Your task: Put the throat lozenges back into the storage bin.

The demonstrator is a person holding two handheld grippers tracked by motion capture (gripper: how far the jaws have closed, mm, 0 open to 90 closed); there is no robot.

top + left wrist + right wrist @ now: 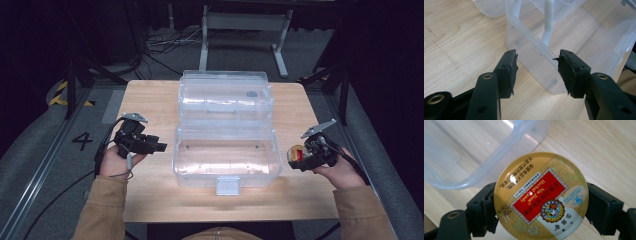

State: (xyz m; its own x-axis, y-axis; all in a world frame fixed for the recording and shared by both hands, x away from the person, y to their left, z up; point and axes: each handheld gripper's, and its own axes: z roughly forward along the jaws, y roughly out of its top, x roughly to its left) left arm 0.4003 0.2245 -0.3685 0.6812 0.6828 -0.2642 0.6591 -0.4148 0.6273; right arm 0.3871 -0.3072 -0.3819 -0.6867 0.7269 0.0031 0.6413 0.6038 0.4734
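Beside the clear box's right end, above the bench, the right gripper clamps a round candy tin by its rim, lid facing the camera (label upside down: "Nin Jiom Herbal Candy"). Left gripper fingers gape, empty.

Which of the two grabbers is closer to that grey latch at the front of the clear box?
The right gripper, holding the candy tin, looks slightly closer to the grey latch. The left gripper sits open by the clear box, a little farther off.
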